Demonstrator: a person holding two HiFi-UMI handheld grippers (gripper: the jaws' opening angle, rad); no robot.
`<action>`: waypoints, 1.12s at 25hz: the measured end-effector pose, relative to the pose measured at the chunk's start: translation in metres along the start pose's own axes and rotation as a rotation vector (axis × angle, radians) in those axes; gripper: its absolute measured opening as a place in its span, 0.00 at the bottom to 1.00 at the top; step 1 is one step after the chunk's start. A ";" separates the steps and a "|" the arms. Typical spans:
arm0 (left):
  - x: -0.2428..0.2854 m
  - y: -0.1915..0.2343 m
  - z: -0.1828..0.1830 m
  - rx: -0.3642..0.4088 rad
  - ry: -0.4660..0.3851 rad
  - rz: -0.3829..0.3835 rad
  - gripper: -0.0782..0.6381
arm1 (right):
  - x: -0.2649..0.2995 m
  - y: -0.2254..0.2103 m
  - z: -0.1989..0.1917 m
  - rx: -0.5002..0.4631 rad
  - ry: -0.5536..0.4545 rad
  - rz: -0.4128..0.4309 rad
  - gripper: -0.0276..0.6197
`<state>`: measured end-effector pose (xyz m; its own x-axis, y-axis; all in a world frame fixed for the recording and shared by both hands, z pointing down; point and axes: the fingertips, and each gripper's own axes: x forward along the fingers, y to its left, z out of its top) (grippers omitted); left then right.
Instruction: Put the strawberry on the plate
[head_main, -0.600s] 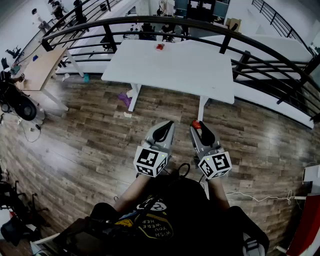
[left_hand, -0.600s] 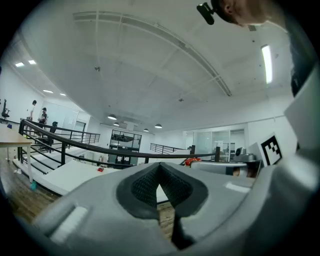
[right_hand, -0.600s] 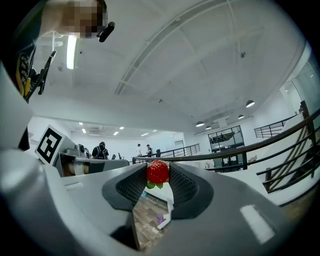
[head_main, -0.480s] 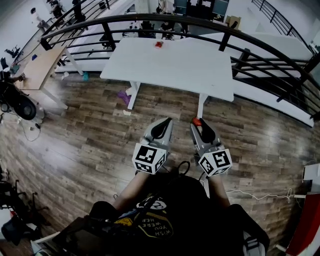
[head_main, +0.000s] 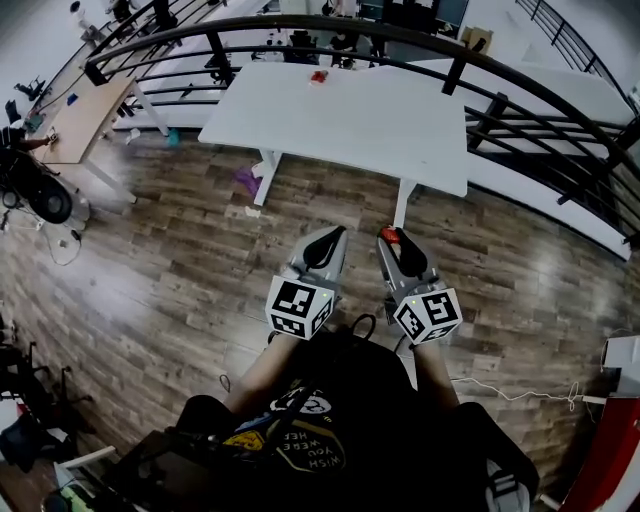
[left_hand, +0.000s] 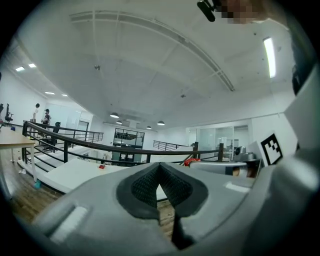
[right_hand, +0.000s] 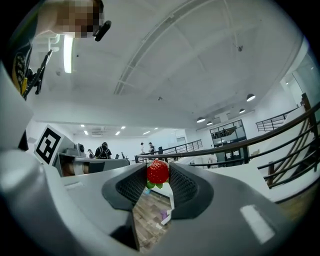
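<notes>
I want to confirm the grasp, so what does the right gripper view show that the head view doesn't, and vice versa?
Right gripper view only: the strawberry close up, green leaves below it, pinched between the right gripper's two pads, and the ceiling lights. Head view only: the small red object at the far edge of the white table, and the left gripper's jaws shut and empty. Both: the strawberry at the right gripper's tips, the dark railing, the wood floor.
</notes>
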<state>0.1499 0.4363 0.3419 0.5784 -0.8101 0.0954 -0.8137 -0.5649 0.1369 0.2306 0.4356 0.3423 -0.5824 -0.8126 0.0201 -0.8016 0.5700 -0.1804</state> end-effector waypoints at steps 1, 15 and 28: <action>0.000 -0.001 -0.002 0.000 0.004 0.007 0.11 | 0.000 -0.003 -0.003 0.010 0.009 0.003 0.26; 0.032 0.026 -0.009 -0.034 0.028 0.030 0.11 | 0.036 -0.024 -0.012 0.061 0.034 0.038 0.26; 0.108 0.125 0.019 -0.038 -0.010 0.009 0.11 | 0.161 -0.052 0.007 0.023 0.042 0.055 0.26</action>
<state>0.1098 0.2747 0.3503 0.5705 -0.8167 0.0870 -0.8159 -0.5515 0.1735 0.1795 0.2740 0.3478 -0.6313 -0.7739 0.0506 -0.7649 0.6106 -0.2054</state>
